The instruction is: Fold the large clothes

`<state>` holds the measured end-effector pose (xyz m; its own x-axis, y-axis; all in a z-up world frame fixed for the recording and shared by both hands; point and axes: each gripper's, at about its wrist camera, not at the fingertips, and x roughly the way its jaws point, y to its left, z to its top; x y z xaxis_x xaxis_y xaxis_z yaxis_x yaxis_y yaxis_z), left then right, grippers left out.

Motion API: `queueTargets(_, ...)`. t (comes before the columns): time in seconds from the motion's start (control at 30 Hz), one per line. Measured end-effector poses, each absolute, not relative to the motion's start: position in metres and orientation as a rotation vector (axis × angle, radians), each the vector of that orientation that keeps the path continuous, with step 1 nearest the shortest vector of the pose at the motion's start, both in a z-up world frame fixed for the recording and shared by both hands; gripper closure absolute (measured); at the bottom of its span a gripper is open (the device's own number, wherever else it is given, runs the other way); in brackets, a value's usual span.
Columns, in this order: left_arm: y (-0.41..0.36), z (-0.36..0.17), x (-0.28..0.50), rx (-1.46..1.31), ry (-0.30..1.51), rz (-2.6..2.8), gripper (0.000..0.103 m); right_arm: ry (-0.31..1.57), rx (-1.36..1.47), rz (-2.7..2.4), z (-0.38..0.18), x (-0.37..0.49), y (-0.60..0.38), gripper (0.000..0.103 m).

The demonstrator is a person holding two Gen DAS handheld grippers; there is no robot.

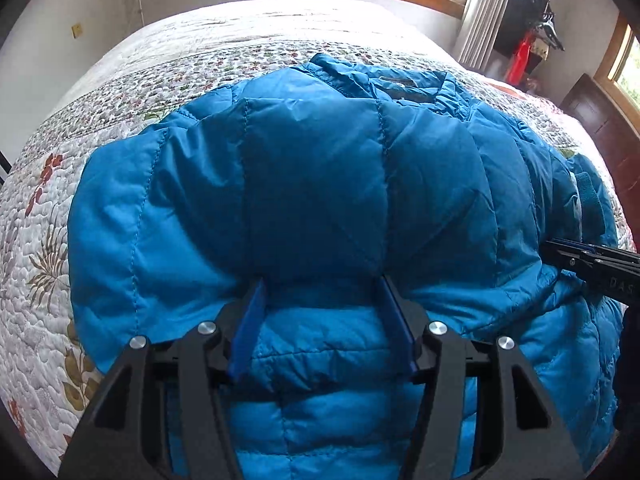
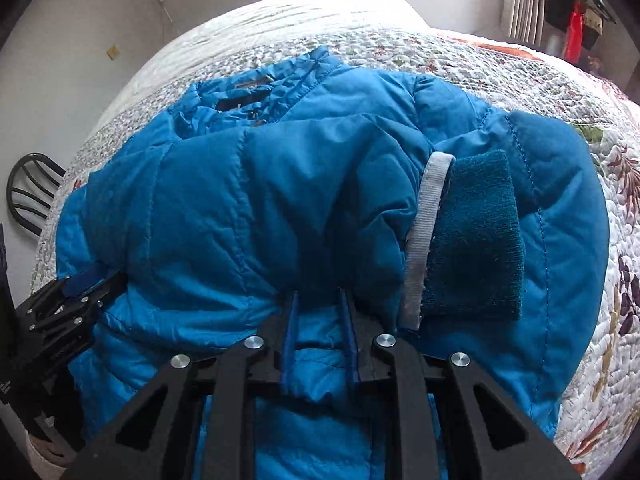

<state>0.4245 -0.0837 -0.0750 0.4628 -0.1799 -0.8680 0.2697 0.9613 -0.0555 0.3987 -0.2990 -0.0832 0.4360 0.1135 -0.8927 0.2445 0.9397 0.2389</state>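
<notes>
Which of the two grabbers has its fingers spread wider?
The left gripper: its blue fingers stand wide apart over the blue jacket. The right gripper has a much narrower gap.

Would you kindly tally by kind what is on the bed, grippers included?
Blue quilted puffer jacket: 1
Floral quilted bedspread: 1
Black two-finger grippers with blue pads: 2, the left gripper and the right gripper
Total: 4
</notes>
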Motion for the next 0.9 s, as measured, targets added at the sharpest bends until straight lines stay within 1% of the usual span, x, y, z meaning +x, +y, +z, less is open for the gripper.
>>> queueTargets(0.13, -0.084, -0.07, 0.424, 0.111, 1.071, -0.263, 0.046, 1.119, 0.339, -0.096, -0.073, 0.398, -0.295, 0.084)
queueTargets(0.17, -0.08, -0.064, 0.421, 0.113, 1.081, -0.251, 0.047, 1.1, 0.349, -0.093, -0.065, 0.39, -0.295, 0.079)
queueTargets(0.23, -0.065, -0.046, 0.407, 0.081, 1.067, -0.261, 0.047, 1.005, 0.386, -0.026, -0.041, 0.359, -0.295, 0.074)
queueTargets(0.3, -0.043, -0.023, 0.382, 0.065, 1.03, -0.289, 0.04, 0.923, 0.389, 0.06, -0.019, 0.319, -0.292, 0.062)
queueTargets(0.33, -0.032, -0.014, 0.369, 0.064, 1.004, -0.296, 0.031, 0.905, 0.372, 0.069, -0.012, 0.298, -0.29, 0.061)
queueTargets(0.37, -0.019, -0.006, 0.353, 0.067, 0.978, -0.297, 0.027, 0.895, 0.351, 0.065, -0.007, 0.276, -0.289, 0.06)
queueTargets(0.43, 0.006, 0.003, 0.321, 0.081, 0.95, -0.277, 0.025, 0.894, 0.324, 0.064, -0.004, 0.239, -0.286, 0.056)
queueTargets(0.47, 0.016, 0.004, 0.307, 0.08, 0.947, -0.269, 0.024, 0.901, 0.322, 0.059, -0.005, 0.219, -0.286, 0.054)
queueTargets(0.53, 0.037, 0.001, 0.28, 0.064, 0.959, -0.268, 0.021, 0.918, 0.327, 0.05, -0.01, 0.187, -0.285, 0.053)
queueTargets(0.63, 0.065, -0.01, 0.244, 0.033, 0.992, -0.251, 0.021, 0.942, 0.355, 0.043, -0.02, 0.143, -0.284, 0.048)
queueTargets(0.8, 0.108, -0.029, 0.196, -0.094, 1.025, -0.248, 0.019, 0.919, 0.409, -0.007, -0.034, 0.076, -0.288, 0.037)
queueTargets(0.9, 0.122, -0.038, 0.174, -0.176, 1.039, -0.272, 0.018, 0.92, 0.474, -0.017, -0.046, 0.048, -0.293, 0.037)
